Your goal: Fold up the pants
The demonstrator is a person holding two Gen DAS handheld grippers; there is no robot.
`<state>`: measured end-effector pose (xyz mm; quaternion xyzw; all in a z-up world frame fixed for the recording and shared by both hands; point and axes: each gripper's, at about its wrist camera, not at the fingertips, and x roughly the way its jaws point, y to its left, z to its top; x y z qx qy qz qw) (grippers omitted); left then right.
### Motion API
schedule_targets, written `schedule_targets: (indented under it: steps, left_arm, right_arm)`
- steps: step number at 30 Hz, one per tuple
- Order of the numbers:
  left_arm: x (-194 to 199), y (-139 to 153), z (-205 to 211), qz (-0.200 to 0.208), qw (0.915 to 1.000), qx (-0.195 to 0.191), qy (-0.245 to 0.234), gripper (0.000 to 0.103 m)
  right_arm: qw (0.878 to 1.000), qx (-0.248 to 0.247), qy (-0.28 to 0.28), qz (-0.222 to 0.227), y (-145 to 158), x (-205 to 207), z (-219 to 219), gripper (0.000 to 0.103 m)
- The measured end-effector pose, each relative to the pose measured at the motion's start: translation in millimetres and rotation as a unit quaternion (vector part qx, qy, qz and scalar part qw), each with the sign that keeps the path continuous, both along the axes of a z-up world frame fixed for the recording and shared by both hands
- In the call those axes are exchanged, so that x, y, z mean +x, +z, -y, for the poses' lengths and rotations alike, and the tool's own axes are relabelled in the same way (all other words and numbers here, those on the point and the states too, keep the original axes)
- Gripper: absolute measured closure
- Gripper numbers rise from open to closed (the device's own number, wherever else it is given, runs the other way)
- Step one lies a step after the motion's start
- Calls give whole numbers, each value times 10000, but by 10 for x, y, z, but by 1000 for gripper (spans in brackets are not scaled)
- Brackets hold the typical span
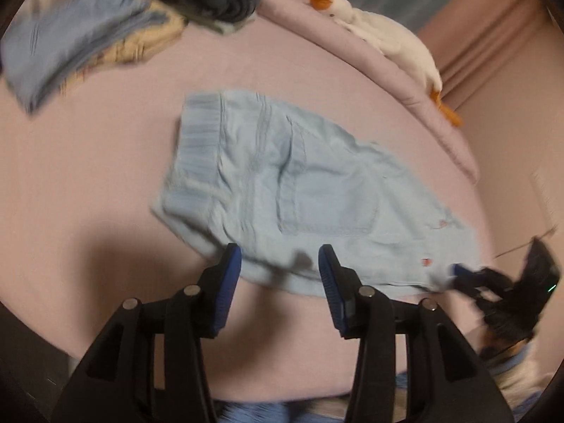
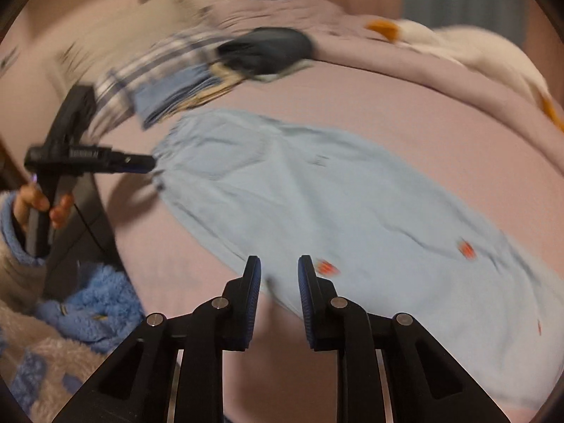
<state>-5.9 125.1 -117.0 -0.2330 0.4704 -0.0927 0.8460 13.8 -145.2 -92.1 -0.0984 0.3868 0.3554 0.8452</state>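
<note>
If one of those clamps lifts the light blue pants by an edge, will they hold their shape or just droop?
The pants would probably droop: the thin cloth already lies wrinkled and flat on the bed. They look light, so one open gripper could likely lift them. The gathered waistband seems thicker and may hang a little heavier.

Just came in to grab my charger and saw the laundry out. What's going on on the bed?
A person is folding light blue pants spread on the pink bed, holding a two-finger tool in each hand. Both tools are open at the near edge of the pants: the left tool by the waistband end, the right tool further along the leg. Neither grips the cloth. Folded clothes and a goose plush lie at the far side.
</note>
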Motion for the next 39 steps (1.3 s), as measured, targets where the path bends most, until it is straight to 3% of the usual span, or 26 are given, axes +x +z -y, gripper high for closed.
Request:
schedule_targets:
  steps: [3, 8, 12, 14, 15, 16, 18, 22, 25, 28, 31, 34, 39]
  left_arm:
    - [-54, -83, 76, -132, 9989, -455, 73, 56]
    - [47, -128, 89, -130, 9936, -1117, 122, 55]
    - [159, -190, 84, -217, 9917, -1244, 250, 56]
    - [175, -200, 51, -199, 9897, -1356, 411, 62]
    - [162, -198, 21, -195, 9897, -1319, 511, 78]
    - [149, -198, -12, -188, 9898, -1274, 616, 81]
    - [93, -182, -65, -85, 9869, -1425, 747, 83]
    - [-43, -28, -74, 149, 9909, -1101, 762, 85]
    - [-58, -75, -18, -58, 9953, -692, 669, 85]
    - [-107, -116, -69, -158, 9952, -565, 779, 78]
    - [-143, 62, -69, 39, 9970, -108, 761, 79]
    - [-123, 234, -30, 387, 9974, 141, 595, 79]
    - [208, 163, 5, 516, 9965, 398, 526, 79]
  right_arm:
    - [9980, -298, 531, 192, -100, -30, -375, 74]
    - [9938, -645, 794, 434, -169, -17, -660, 74]
    - [9909, -792, 908, 596, -207, 15, -822, 74]
    - [9890, -877, 930, 747, -241, 10, -906, 74]
    - [9892, -860, 913, 759, -243, 16, -912, 80]
    - [9896, -802, 918, 759, -233, 17, -917, 91]
    - [9889, -772, 982, 807, -195, -11, -935, 96]
    - [9835, -816, 1315, 940, -146, -179, -993, 97]
    - [9839, -958, 1324, 722, -276, -145, -1041, 96]
    - [9906, -533, 1197, 400, -211, -127, -961, 84]
    - [9938, -46, 1096, 181, -46, -139, -773, 84]
    - [9980, 164, 584, 171, 40, -61, -489, 84]
    - [9989, -185, -440, -30, -168, 171, -182, 84]
